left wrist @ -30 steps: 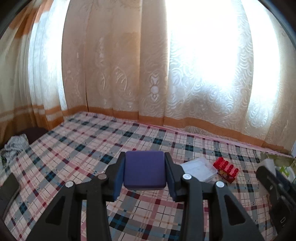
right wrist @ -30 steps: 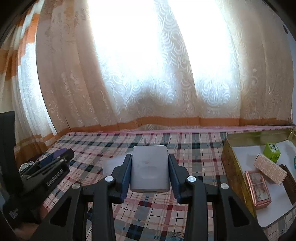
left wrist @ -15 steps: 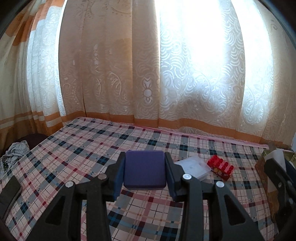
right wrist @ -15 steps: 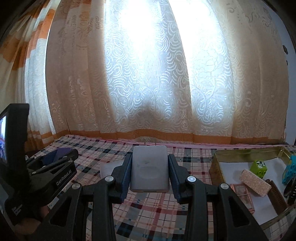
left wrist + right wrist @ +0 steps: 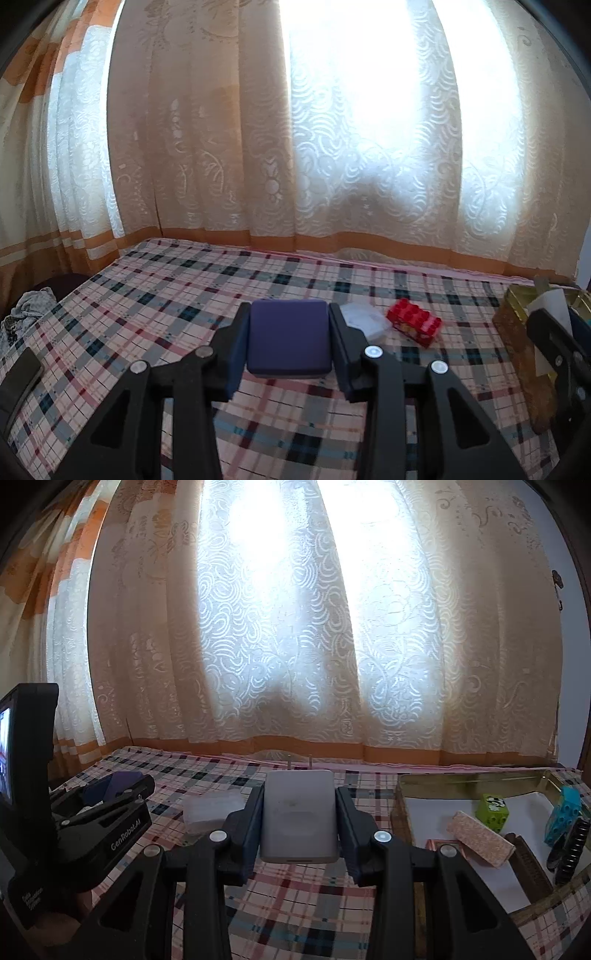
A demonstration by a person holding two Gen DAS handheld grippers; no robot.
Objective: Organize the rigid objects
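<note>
My left gripper (image 5: 288,343) is shut on a dark purple box (image 5: 289,338) and holds it above the plaid cloth. My right gripper (image 5: 299,823) is shut on a grey plug adapter (image 5: 298,825) with two prongs pointing away. The left gripper also shows at the left of the right wrist view (image 5: 110,805). A gold tin (image 5: 402,805) at the right holds a green cube (image 5: 493,810), a pink speckled block (image 5: 480,838), a blue brick (image 5: 565,816) and other pieces. A red brick (image 5: 413,325) and a clear plastic box (image 5: 364,320) lie on the cloth.
The plaid cloth (image 5: 166,295) covers the surface up to the lace curtain (image 5: 332,147) at the back. A dark phone (image 5: 18,373) lies at the left edge. The clear plastic box also shows in the right wrist view (image 5: 210,808). The tin's side is in the left wrist view (image 5: 517,332).
Both grippers have tilted up and drawn back a little, keeping hold of their objects. The tin now sits lower and more fully in the right wrist view.
</note>
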